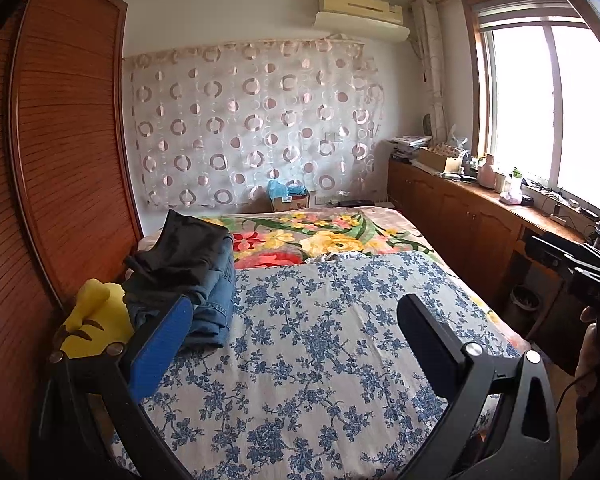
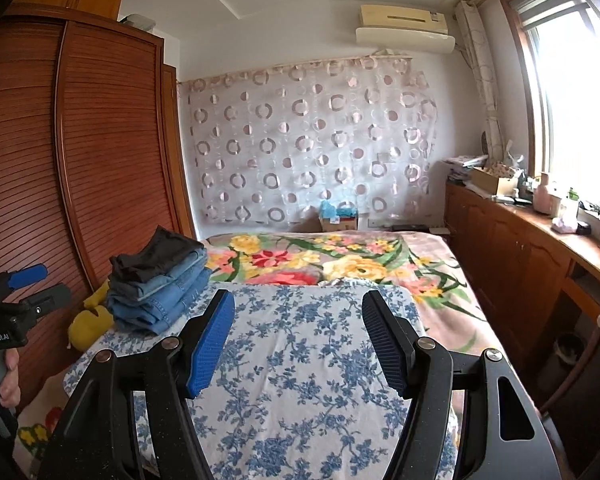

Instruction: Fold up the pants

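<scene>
Risk first: the stack of folded pants [image 2: 160, 284] sits near the bed's edge, ahead and to the left of my right hand-held gripper [image 2: 298, 340], beside the yellow plush toy [image 2: 90, 316]. A careless reach from my left hand-held gripper [image 1: 296, 344], which is just beside the stack, could topple it; in my judgement the dark pair on top would slide off first. No unfolded pants are in view on the blue floral sheet [image 2: 300, 380]. Both hand-held grippers stand wide apart, pads bare, holding and touching nothing.
</scene>
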A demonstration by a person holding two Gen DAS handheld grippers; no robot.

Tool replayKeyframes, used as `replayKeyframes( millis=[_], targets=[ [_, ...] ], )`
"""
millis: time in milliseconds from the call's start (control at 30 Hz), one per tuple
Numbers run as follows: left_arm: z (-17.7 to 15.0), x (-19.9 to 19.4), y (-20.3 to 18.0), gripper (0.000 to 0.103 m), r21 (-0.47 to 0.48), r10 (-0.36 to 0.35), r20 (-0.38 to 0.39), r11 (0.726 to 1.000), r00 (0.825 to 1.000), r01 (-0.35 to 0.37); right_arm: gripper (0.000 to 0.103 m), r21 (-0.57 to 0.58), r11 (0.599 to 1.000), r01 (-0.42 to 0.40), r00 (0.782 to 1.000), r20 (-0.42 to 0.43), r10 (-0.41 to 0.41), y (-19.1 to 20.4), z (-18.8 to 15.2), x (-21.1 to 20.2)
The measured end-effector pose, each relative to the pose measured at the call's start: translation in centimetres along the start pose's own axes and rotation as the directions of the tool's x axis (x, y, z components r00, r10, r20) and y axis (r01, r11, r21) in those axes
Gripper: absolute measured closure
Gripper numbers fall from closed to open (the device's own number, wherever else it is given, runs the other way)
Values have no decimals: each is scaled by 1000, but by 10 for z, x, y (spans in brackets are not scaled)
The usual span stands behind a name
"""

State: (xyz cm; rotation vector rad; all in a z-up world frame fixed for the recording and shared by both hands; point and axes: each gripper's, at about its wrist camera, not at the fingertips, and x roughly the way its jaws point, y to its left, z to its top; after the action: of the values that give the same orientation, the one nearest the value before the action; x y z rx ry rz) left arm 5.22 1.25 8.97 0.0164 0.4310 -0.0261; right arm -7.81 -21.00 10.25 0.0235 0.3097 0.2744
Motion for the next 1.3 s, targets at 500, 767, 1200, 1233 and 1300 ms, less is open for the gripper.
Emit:
replayKeyframes(
  millis=[500,767,1200,1233,1300],
  targets=[
    [0,0,0,1,0,-1,0,1000,1000,1,35,-9,1000,-6,1000,0,6,-12,5,7],
    [0,0,1,1,0,0,0,1000,1000,0,35,-21,1000,-7,1000,4,7,-21,4,12],
    [0,0,2,1,0,-1,0,1000,1000,1,35,-28,1000,-9,1000,6,9,-22,2,15],
    [0,0,2,1,1,0,0,1000,1000,0,35,-28,1000,-9,1000,6,9,-21,1,15],
    [0,0,2,1,1,-1,-1,1000,1000,1,35,-29,1000,-10,1000,7,10,-22,1,16]
  ],
)
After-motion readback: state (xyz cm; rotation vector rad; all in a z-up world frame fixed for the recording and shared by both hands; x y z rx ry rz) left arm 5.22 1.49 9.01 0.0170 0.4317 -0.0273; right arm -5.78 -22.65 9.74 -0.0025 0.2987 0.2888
